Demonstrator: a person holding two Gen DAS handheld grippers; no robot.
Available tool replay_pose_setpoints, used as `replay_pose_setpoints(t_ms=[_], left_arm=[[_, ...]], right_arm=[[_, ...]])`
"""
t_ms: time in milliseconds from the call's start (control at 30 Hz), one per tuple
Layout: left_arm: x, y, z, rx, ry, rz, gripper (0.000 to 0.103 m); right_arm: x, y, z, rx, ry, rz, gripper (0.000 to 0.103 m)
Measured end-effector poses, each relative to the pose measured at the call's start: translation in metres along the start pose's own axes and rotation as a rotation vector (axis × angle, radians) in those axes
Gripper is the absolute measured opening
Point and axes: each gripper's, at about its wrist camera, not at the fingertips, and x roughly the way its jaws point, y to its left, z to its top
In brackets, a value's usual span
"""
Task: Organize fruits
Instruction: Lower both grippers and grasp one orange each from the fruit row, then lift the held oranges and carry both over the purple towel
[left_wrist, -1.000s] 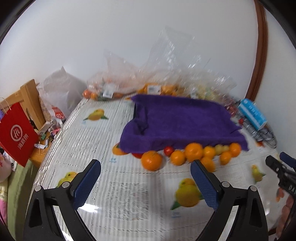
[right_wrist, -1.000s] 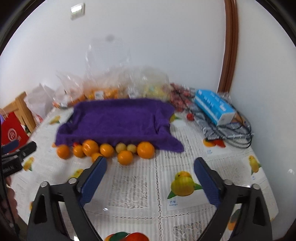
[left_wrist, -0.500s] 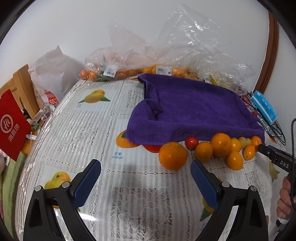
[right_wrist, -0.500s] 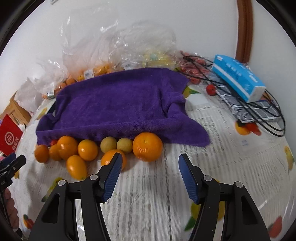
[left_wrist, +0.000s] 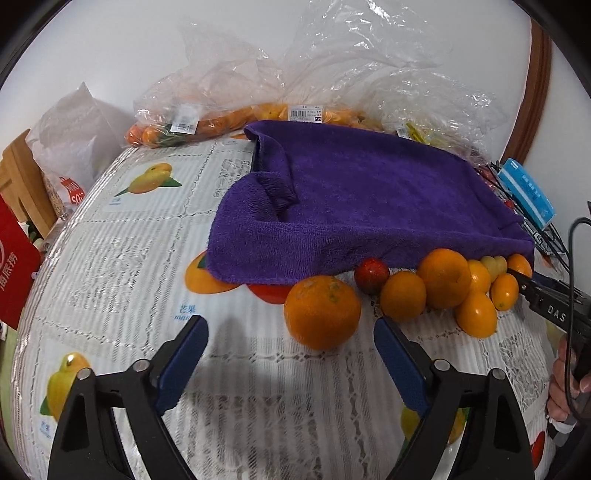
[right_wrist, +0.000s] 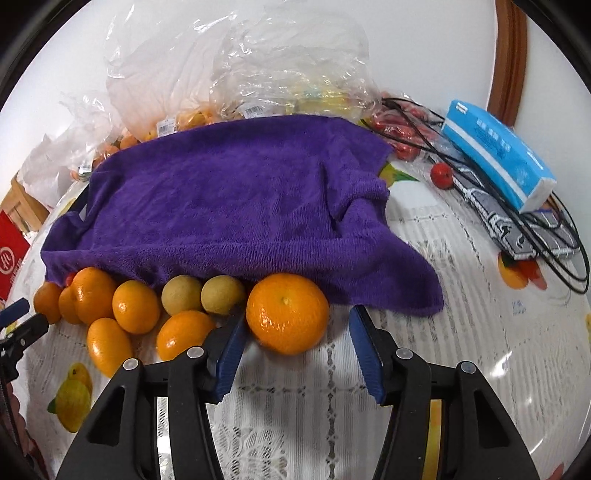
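Observation:
A row of fruit lies on the table along the front edge of a purple towel (left_wrist: 362, 199) (right_wrist: 229, 195). In the left wrist view a large orange (left_wrist: 322, 312) sits just beyond my open, empty left gripper (left_wrist: 290, 341), with a small red fruit (left_wrist: 371, 275) and several smaller oranges to its right. In the right wrist view a large orange (right_wrist: 287, 312) sits between the fingertips of my open right gripper (right_wrist: 295, 332), apart from both pads. Two yellow-green fruits (right_wrist: 181, 294) and several oranges (right_wrist: 136, 306) lie to its left.
Clear plastic bags of fruit (left_wrist: 229, 118) line the wall behind the towel. A blue tissue pack (right_wrist: 498, 151), black cables (right_wrist: 546, 236) and a loose red fruit (right_wrist: 441, 175) lie at the right. A red paper bag (left_wrist: 14, 254) stands off the table's left edge.
Both grippers have moved forward and down toward the fruit row. The right gripper's fingers now flank the large orange at the right end; the left gripper has closed in on the left-end orange.

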Motion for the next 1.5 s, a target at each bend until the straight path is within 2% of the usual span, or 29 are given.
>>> replay_pose_setpoints(t_ms=[100, 133, 200, 267, 333, 733, 1067, 1200, 1500], left_arm=[[0.007, -0.001, 0.002, -0.012, 0.008, -0.003, 0.077], [0.009, -0.001, 0.002, -0.019, 0.009, -0.010, 0.069], [0.009, -0.003, 0.001, -0.031, -0.012, -0.014, 0.064], [0.009, -0.005, 0.002, -0.027, -0.016, -0.036, 0.049], [0.008, -0.006, 0.003, -0.028, -0.014, -0.061, 0.041], [-0.005, -0.001, -0.002, -0.059, -0.003, -0.070, 0.041], [-0.047, 0.000, 0.000, -0.070, -0.034, -0.086, 0.041], [-0.062, -0.002, 0.003, -0.076, -0.029, -0.101, 0.041], [-0.098, -0.004, 0.029, -0.075, -0.085, -0.125, 0.041]], right_arm=[[-0.001, 0.001, -0.001, -0.016, -0.011, 0.013, 0.042], [-0.002, 0.001, -0.001, -0.019, -0.012, 0.014, 0.042], [-0.003, 0.000, -0.003, -0.023, -0.012, 0.018, 0.042], [-0.006, -0.001, -0.005, -0.021, -0.015, 0.025, 0.042], [-0.009, -0.001, -0.006, -0.017, -0.011, 0.030, 0.042], [-0.037, -0.010, -0.019, 0.026, -0.019, 0.044, 0.041], [-0.079, -0.007, -0.025, 0.048, -0.044, 0.032, 0.041], [-0.100, -0.002, -0.021, 0.050, -0.070, 0.033, 0.041], [-0.135, 0.011, 0.005, 0.042, -0.127, 0.040, 0.041]])
